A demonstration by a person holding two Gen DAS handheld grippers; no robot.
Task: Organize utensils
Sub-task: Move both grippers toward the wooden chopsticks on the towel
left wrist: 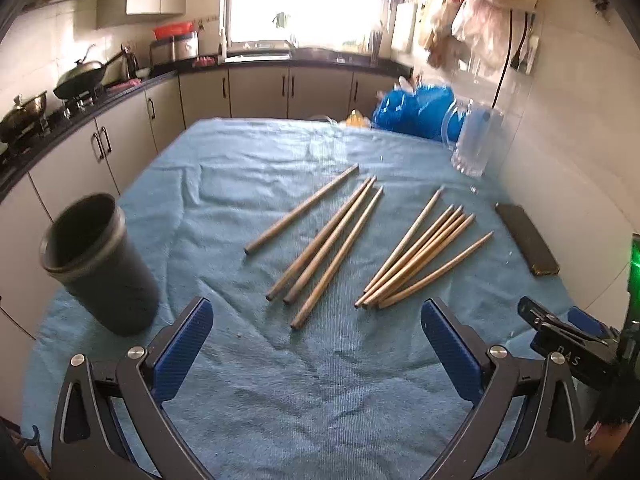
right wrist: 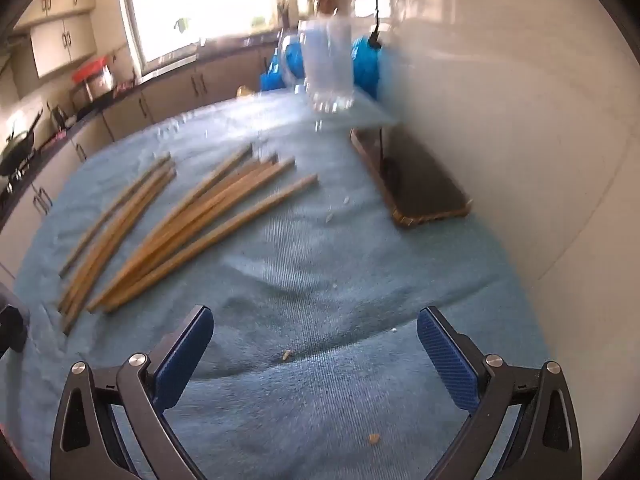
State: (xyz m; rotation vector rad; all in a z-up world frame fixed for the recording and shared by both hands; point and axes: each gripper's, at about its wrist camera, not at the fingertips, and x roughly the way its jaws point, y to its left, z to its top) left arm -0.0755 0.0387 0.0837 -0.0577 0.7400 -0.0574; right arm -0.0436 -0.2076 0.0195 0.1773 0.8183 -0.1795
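Several wooden chopsticks lie on the blue cloth in two loose bunches: a left bunch [left wrist: 326, 248] and a right bunch [left wrist: 420, 258]. A dark cylindrical holder [left wrist: 100, 264] stands upright at the left, its mouth empty as far as I can see. My left gripper [left wrist: 318, 316] hovers open just short of the near ends of the sticks, with nothing between its blue pads. In the right wrist view the chopsticks [right wrist: 192, 224] lie to the left of my right gripper [right wrist: 316, 328], which is open over bare cloth. Part of the right gripper [left wrist: 568, 336] shows at the left view's right edge.
A dark phone [left wrist: 526, 240] [right wrist: 412, 180] lies by the white wall on the right. A clear glass mug [left wrist: 476, 140] [right wrist: 328, 68] and a blue plastic bag [left wrist: 416, 110] stand at the table's far right. Kitchen counters with woks run along the left and back. Crumbs [right wrist: 286, 355] dot the cloth.
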